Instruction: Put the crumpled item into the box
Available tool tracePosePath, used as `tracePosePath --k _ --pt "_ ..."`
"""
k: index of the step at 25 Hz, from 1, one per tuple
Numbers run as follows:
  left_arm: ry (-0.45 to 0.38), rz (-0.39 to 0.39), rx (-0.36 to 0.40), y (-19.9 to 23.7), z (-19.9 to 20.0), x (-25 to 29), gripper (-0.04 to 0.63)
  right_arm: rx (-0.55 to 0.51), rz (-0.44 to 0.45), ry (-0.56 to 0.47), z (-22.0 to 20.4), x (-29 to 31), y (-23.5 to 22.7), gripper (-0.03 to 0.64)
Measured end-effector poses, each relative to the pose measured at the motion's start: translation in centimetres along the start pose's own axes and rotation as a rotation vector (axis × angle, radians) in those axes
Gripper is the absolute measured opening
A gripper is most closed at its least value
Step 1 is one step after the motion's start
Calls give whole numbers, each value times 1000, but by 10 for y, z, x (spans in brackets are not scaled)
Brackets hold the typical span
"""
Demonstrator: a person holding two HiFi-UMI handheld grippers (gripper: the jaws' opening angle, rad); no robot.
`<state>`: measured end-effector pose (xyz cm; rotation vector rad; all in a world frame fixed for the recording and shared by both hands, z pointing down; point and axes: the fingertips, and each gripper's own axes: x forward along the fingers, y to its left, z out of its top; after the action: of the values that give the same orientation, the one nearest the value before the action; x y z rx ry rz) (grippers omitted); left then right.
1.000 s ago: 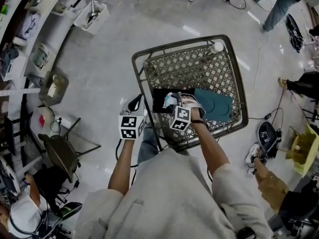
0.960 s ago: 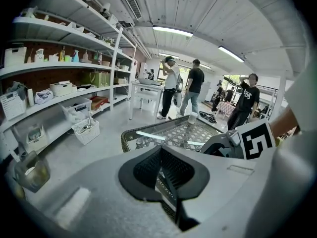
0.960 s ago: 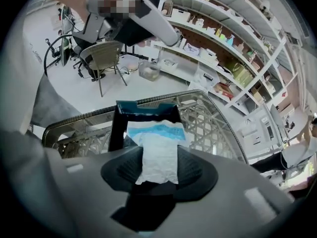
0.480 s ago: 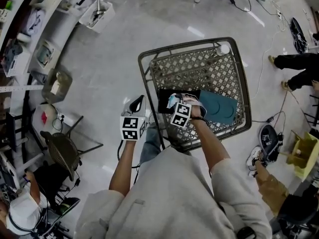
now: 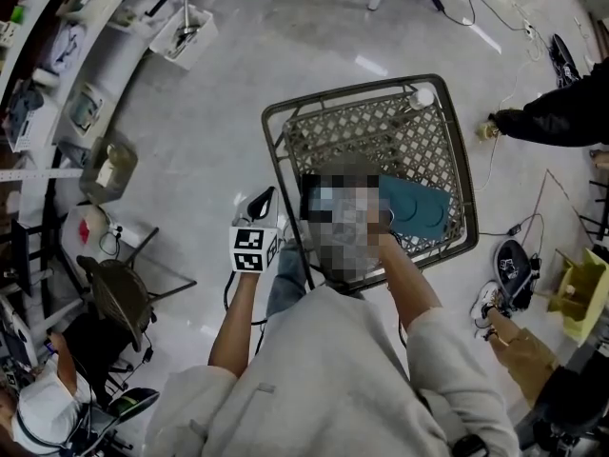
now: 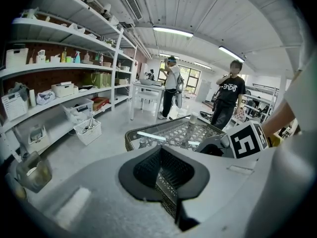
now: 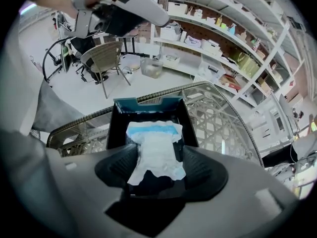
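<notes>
Seen from the right gripper (image 7: 156, 170), its jaws are opening, with a crumpled white-and-blue item (image 7: 156, 150) between them; the pads no longer seem to press it. The item lies over the open black box (image 7: 119, 128) on the wire-mesh table (image 7: 218, 128) – whether it rests on the bottom is unclear. It looks light, soft and limp, likely to sag and snag; a pinch on a thick fold would hold best. The left gripper (image 6: 161, 170) has its jaws pressed together on nothing.
</notes>
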<state>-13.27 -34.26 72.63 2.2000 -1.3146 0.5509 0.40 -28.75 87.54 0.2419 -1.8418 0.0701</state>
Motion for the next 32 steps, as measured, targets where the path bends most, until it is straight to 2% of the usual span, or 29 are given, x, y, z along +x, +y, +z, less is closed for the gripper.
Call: tracePosePath --k 6,10,13,19,22,26,32 --pt "-14 -13 8 -11 4 0 3 34 -76 -77 9 -31 -11 284" --pt "-17 -16 13 -16 6 0 3 130 -121 -129 8 -48 -16 245" --pt "-21 -19 18 -22 8 0 3 285 -146 -200 8 -62 -23 214" --pt "-31 -26 26 -29 11 -1 3 719 -224 -385 -2 -99 -52 90" --pt "-33 -28 26 -32 11 -1 3 846 -257 -431 -16 -106 -60 49" --pt "-40 -28 30 -35 15 -3 3 931 -303 -465 -29 -117 -64 4" --pt "-57 -24 41 -41 26 -7 3 957 -368 -515 -39 -142 -72 -2"
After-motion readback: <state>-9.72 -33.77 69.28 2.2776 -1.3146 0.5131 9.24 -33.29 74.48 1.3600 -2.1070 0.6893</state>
